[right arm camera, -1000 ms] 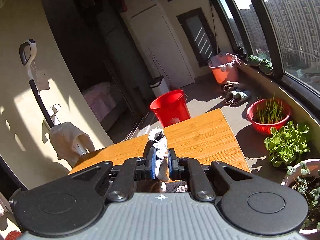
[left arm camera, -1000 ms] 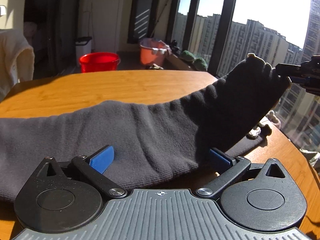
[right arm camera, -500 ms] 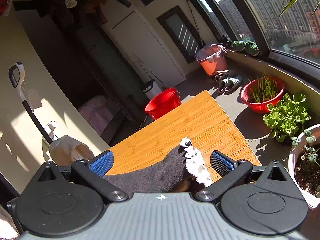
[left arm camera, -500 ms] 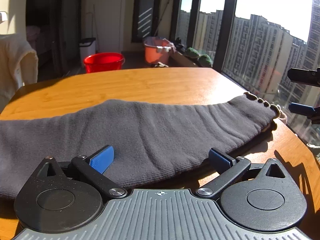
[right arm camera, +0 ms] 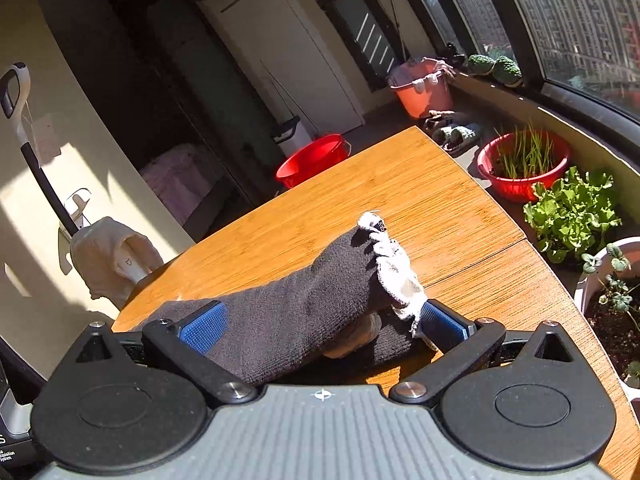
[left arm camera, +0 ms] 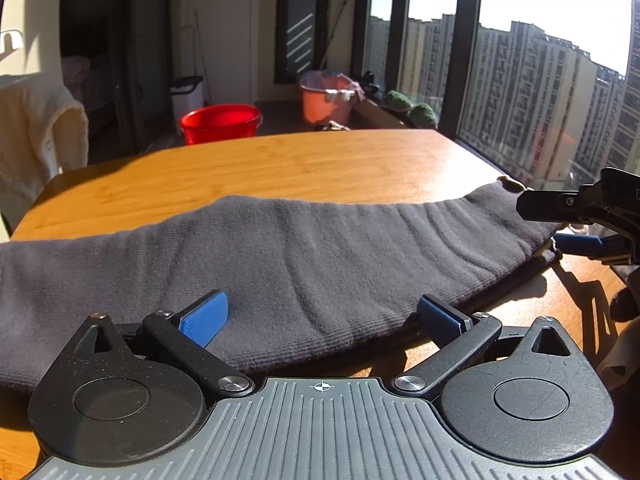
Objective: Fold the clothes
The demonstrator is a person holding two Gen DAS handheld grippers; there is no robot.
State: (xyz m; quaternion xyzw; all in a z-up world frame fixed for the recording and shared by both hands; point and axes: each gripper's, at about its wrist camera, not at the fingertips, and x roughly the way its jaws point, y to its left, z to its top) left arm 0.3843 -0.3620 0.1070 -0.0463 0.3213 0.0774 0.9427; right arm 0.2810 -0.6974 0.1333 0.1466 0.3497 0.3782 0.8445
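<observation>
**A:** Sock point(left arm camera: 288, 256) situation: long dark grey knit one lying stretched across the wooden table point(left arm camera: 280, 168), left to right in the left wrist view. The left gripper point(left arm camera: 320, 314) sits at its near edge with the blue pads spread wide, nothing pinched between them.

**B:** And the other end? The right gripper point(right arm camera: 322, 320) has its fingers apart too. The sock's cuff end, with a frayed whitish trim point(right arm camera: 396, 268), is humped up between the pads, and the trim looks like it's touching the right-hand pad, but nothing's clamped.

**A:** Yep, from the left wrist camera you can see that gripper at the far right of the table, right at the sock's end.

**B:** What about the tubs on the floor?

**A:** Red bucket point(left arm camera: 219, 123) just past the table's far edge, can't tell what's in it. Orange basin point(left arm camera: 326, 100) further back has some cloth draped over its rim.

**B:** On my side there's a red bowl point(right arm camera: 524, 166) with thin green shoots growing in it, leafy greens point(right arm camera: 572, 216) next to it, and a white pot point(right arm camera: 592, 276) of soil with small plants. Also a white lidded bin point(left arm camera: 186, 96) by the wall, closed.
</observation>
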